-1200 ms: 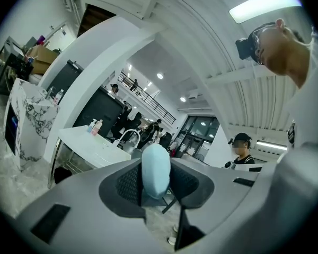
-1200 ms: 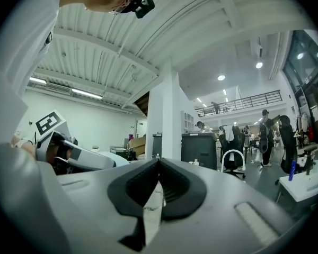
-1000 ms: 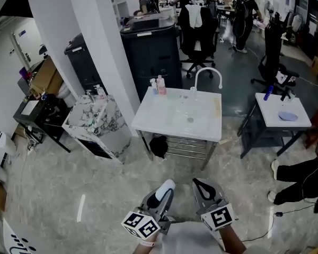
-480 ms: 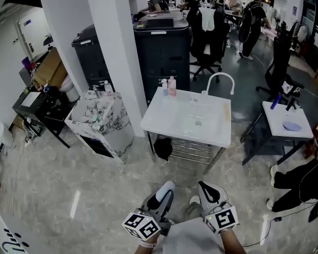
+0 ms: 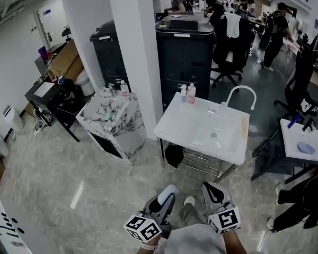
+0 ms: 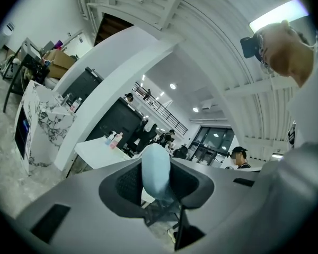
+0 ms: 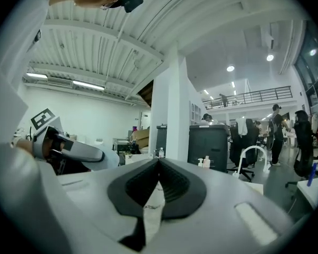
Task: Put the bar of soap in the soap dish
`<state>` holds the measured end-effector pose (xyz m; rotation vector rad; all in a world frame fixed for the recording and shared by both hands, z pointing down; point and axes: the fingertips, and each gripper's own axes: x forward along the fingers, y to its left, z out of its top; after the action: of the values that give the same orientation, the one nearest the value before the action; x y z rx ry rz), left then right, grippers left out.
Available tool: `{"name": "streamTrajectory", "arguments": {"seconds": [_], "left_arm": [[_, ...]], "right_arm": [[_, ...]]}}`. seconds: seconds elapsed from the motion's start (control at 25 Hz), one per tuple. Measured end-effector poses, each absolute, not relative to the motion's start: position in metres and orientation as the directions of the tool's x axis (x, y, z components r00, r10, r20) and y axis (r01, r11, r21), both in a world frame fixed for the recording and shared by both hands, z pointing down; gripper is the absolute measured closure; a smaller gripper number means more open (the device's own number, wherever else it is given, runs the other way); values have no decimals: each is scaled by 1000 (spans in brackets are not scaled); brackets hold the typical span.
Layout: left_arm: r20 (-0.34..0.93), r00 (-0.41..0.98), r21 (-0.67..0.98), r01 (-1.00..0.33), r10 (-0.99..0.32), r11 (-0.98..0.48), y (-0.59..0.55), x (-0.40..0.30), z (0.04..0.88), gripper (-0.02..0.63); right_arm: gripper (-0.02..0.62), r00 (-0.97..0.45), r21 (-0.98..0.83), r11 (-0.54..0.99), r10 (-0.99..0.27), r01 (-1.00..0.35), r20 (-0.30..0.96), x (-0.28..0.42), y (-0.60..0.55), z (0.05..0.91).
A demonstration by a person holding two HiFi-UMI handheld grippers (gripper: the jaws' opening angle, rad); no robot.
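Observation:
A pale blue-white bar of soap (image 5: 167,191) (image 6: 155,172) stands upright between the jaws of my left gripper (image 5: 163,199) (image 6: 155,169), which is shut on it. My right gripper (image 5: 214,193) (image 7: 159,164) is beside it, its black pads meeting with nothing between them. Both sit low in the head view and point level over the floor toward the white sink table (image 5: 172,127). A pale blue oval thing (image 5: 306,147) lies on a small white table (image 5: 294,134) at the right. I cannot tell whether it is the soap dish.
Two small bottles (image 5: 188,94) and a curved white faucet (image 5: 241,92) stand at the sink's far edge. A marble-patterned cabinet (image 5: 112,121), a white pillar (image 5: 132,41) and a black cabinet (image 5: 185,49) stand behind. People and office chairs fill the back. Grey marble floor lies between me and the sink.
The view has swung left and moved forward: the sink and side table have slid right and sit nearer. Both grippers keep their places in view, the soap still held.

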<state>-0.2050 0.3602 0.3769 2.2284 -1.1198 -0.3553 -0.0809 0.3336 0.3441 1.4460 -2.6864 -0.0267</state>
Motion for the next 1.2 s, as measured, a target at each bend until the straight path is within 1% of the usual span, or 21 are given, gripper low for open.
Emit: {"name": "streamTrajectory", "arguments": {"seconds": [0.12, 0.32, 0.6, 0.8, 0.92, 1.04, 1.2], "left_arm": [[34, 597, 630, -636, -801, -447, 324, -196, 378, 485], [18, 610, 617, -630, -792, -471, 255, -168, 370, 485], [-6, 647, 582, -618, -763, -529, 183, -119, 344, 485], [14, 654, 562, -631, -756, -535, 163, -103, 345, 485], [5, 664, 552, -626, -748, -551, 161, -98, 341, 485], [32, 672, 556, -627, -740, -545, 165, -95, 344, 485], [28, 665, 554, -632, -746, -543, 166, -100, 347, 485]], "right_arm": [[583, -553, 47, 555, -831, -830, 61, -71, 297, 345], [583, -545, 100, 545, -838, -832, 37, -43, 229, 331], [583, -526, 55, 525, -851, -849, -3, 2, 168, 320], [583, -534, 32, 533, -846, -846, -18, 9, 147, 324], [583, -533, 45, 532, -846, -846, -24, 11, 145, 320], [583, -516, 22, 515, -857, -857, -14, 12, 148, 323], [583, -526, 9, 526, -851, -850, 5, 6, 150, 330]]}}
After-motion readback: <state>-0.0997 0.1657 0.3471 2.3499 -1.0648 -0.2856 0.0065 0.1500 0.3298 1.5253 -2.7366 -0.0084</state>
